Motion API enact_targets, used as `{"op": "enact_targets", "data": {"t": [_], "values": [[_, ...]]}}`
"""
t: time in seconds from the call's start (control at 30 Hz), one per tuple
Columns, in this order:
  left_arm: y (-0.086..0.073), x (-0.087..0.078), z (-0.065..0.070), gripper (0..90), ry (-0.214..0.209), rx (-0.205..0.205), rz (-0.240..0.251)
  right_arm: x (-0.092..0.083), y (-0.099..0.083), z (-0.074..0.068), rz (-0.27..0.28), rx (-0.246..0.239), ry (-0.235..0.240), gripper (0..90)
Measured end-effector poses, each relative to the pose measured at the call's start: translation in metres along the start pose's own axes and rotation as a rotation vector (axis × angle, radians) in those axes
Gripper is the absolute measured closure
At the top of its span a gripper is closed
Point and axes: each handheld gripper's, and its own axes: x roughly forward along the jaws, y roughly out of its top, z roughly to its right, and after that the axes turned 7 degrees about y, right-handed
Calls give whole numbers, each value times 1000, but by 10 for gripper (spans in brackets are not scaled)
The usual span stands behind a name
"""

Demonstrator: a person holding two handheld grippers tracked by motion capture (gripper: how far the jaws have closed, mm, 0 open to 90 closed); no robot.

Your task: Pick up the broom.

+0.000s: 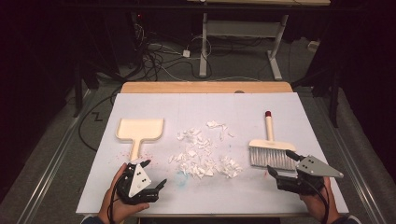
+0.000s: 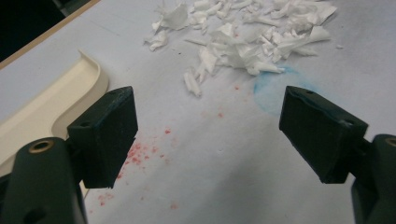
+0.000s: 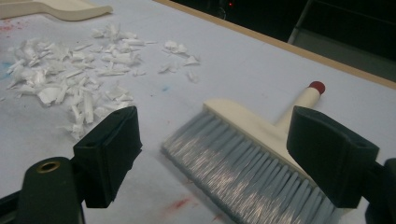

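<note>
- The left hand-held gripper is hovering low over the near-left part of the tabletop, gripped by the person's left hand; its jaws are standing spread wide with nothing between them.
- In the left gripper view, that hand-held gripper is pointing across bare white surface flecked with red stains, with a faint blue smudge just ahead.
- The cream dustpan is lying flat just beyond the left hand-held gripper, its handle running toward the person and ending close to the jaws; in the left gripper view its rim is showing just beside the left-hand jaw, apart from it.
- The right hand-held gripper is sitting at the near-right of the tabletop in the person's right hand, jaws likewise spread apart and pinching nothing.
- The brush is lying flat just ahead of it, grey bristles facing the person, cream handle with a red tip pointing toward the far edge.
- In the right gripper view, the brush is lying between and beyond the two jaws of that hand-held gripper; whether they are touching the bristles cannot be told.
- The white paper scraps are lying scattered in the middle of the tabletop, between dustpan and brush, well apart from both hand-held grippers.
</note>
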Motion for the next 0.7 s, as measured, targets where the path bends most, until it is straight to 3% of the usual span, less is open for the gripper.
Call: {"op": "enact_targets", "data": {"t": [0.1,0.23,0.43,0.5,0.7], "values": [[-1,1,-1,200,26,21,-10,3,-1,2,10,31,-6,192],[0,-1,-1,218,49,29,-4,3,0,0,1,15,-29,178],[-1,-2,-1,213,45,17,-4,2,0,4,3,4,-30,169],[-2,-4,2,207,41,23,-6,4,-3,4,-38,-11,2,177],[-6,-4,5,202,26,27,-26,10,1,12,-40,-3,-20,182]]}}
